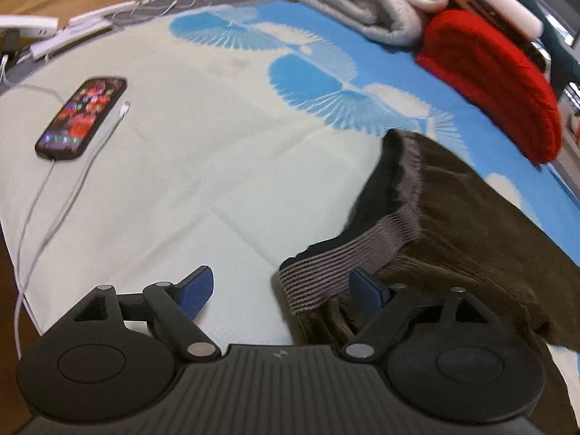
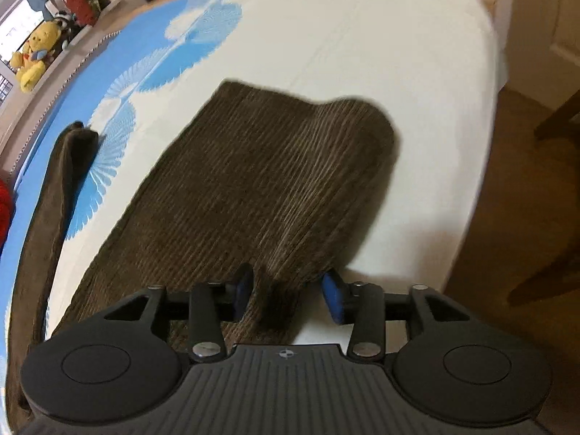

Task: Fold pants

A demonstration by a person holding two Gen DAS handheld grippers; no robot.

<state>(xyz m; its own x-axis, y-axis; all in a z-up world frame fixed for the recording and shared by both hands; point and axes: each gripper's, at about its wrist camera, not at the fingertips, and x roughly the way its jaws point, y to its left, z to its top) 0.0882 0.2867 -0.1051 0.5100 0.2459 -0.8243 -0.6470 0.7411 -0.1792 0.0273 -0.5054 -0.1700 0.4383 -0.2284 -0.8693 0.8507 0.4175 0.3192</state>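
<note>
Phone [image 1: 81, 117] with a black case and lit screen lies left on the white-and-blue bedsheet [image 1: 203, 166]. Left gripper [image 1: 282, 291] is spread wide, its right pad at the brown corduroy pants' [image 2: 253, 181] ribbed waistband [image 1: 326, 272]. Right gripper [image 2: 286, 295] stands parted around a fold of pant leg, not pinching.

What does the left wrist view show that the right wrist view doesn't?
Only the left wrist view: the pants' ribbed waistband, a lit phone with a white cable, a folded grey blanket, a red knit, and the left gripper open, its right finger by the waistband.
Only the right wrist view: a pant leg lying flat, a yellow plush toy on the ledge, and the right gripper partly open, straddling a corduroy ridge.
Both: the brown corduroy pants on the blue-and-white bed sheet.
</note>
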